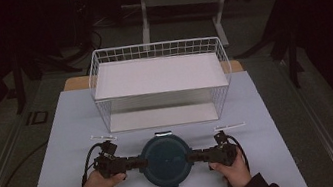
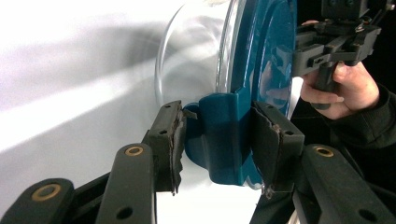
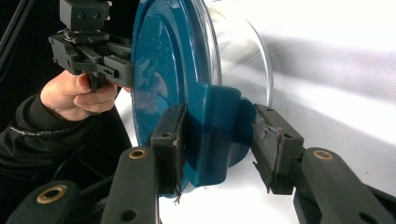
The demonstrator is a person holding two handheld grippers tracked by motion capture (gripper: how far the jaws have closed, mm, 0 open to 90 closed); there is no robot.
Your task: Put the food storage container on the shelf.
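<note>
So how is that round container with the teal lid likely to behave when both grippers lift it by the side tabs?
The container looks rigid, a clear body under a hard teal lid, so it should lift without flexing. The glossy side tab may be slippery in the left gripper. With the right gripper opposite, tipping seems unlikely.

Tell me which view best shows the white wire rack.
The high view: the white wire rack stands whole there at the far side of the table, behind the round teal-lidded container, both shelves visible. The left and right gripper views look at the container's side clips between their jaws instead.
</note>
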